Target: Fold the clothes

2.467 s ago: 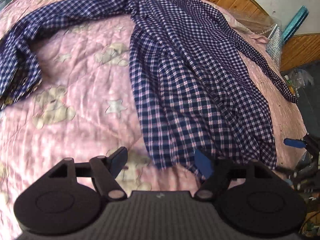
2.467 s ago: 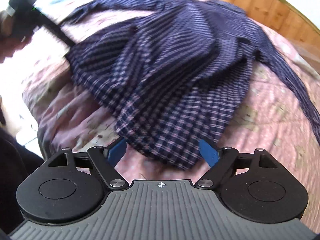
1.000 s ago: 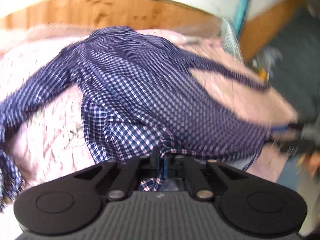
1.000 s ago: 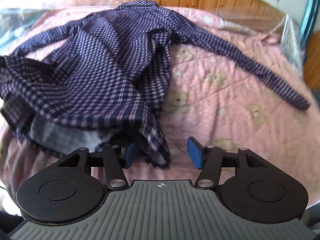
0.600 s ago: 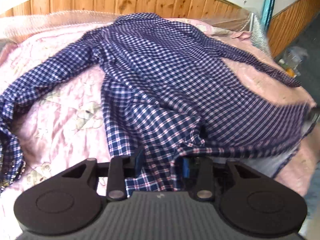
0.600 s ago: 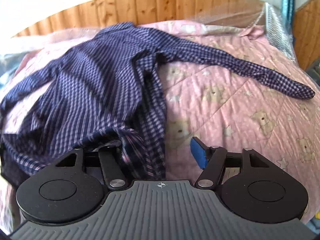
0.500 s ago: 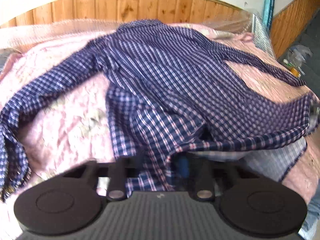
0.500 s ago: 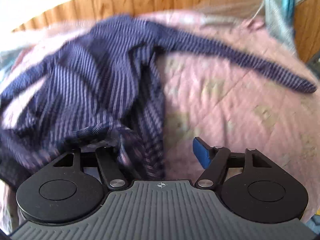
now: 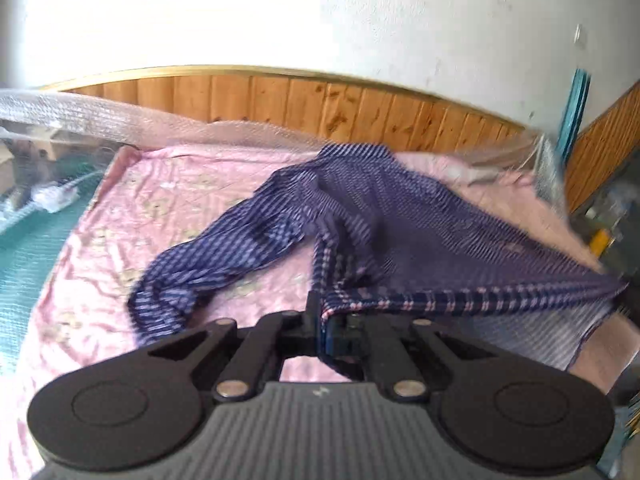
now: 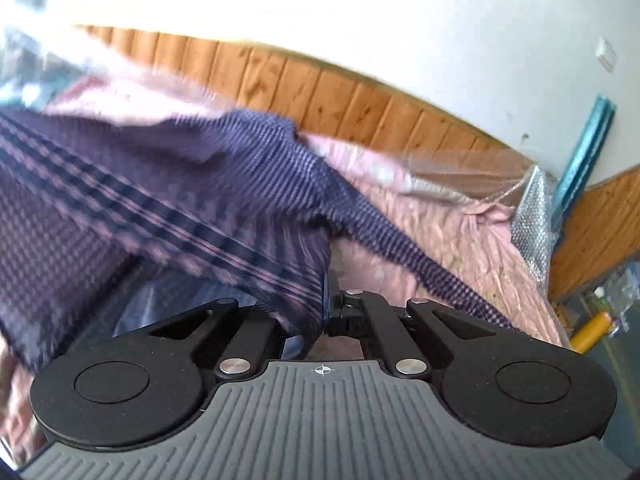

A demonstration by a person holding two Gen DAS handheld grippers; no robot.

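A navy and pink checked shirt (image 9: 400, 220) is lifted off the pink bedspread (image 9: 180, 184). My left gripper (image 9: 322, 316) is shut on the shirt's hem corner, and the hem stretches taut to the right. One sleeve (image 9: 208, 264) trails on the bed at the left. In the right wrist view my right gripper (image 10: 326, 304) is shut on the other hem corner of the shirt (image 10: 160, 184), which hangs to the left. The other sleeve (image 10: 408, 252) drapes to the right over the bedspread (image 10: 460, 232).
A wooden panelled wall (image 9: 320, 100) runs behind the bed. Bubble wrap (image 9: 80, 120) lies along the bed's far edge. A teal mat (image 9: 24, 248) is at the left. Clutter with a yellow object (image 10: 592, 328) sits on the floor at the right.
Both grippers have closed on the shirt's hem and lifted it up off the bed. The views have tilted up toward the wall, and the shirt body now hangs between the grippers.
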